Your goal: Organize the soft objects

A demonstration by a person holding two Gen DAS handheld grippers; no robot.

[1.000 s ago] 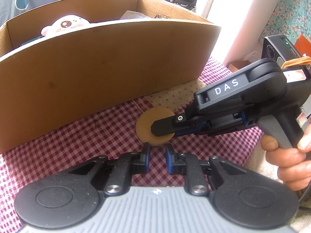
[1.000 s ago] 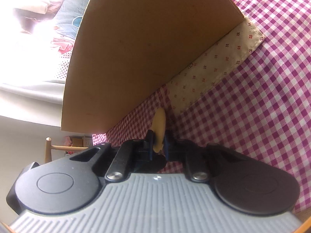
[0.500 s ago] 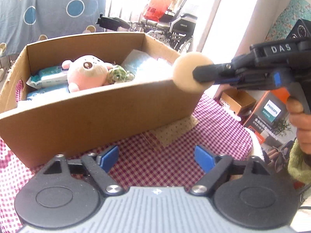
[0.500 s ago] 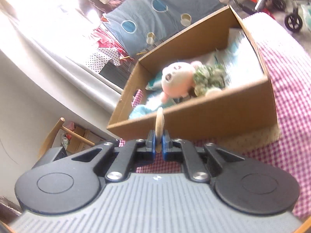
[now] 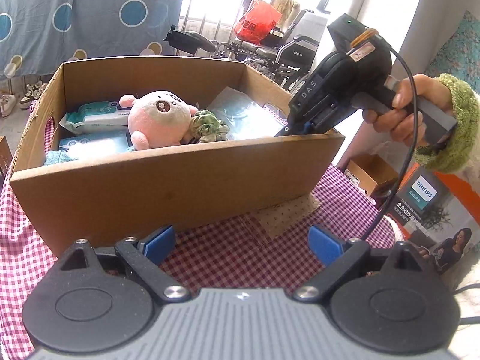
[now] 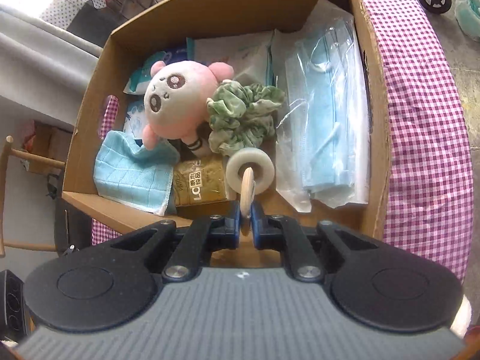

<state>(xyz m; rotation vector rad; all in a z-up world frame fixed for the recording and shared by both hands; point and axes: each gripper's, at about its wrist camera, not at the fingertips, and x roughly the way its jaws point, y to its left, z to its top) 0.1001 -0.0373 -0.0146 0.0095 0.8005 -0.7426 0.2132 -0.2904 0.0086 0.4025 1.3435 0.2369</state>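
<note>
A cardboard box (image 5: 180, 186) stands on the checked cloth and also shows in the right wrist view (image 6: 372, 96). It holds a pink plush toy (image 6: 177, 99), a green scrunchie (image 6: 243, 114), a pack of blue masks (image 6: 327, 114), a blue cloth (image 6: 132, 171) and a white foam ring (image 6: 264, 165). My right gripper (image 6: 246, 219) is shut on a round tan sponge pad (image 6: 247, 189), held edge-on inside the box over the ring. In the left wrist view its tips dip behind the box's front wall (image 5: 288, 130). My left gripper (image 5: 243, 243) is open and empty in front of the box.
Wet-wipe packs (image 5: 93, 117) lie at the box's back left. A brown packet (image 6: 201, 183) sits by the front wall. A Philips carton (image 5: 432, 210) and a small open carton (image 5: 372, 174) stand at right. A wheelchair (image 5: 288, 51) is behind.
My right gripper lifted the tan pad off the cloth, carried it over the front wall and lowered it into the box. My left gripper opened and drew back.
</note>
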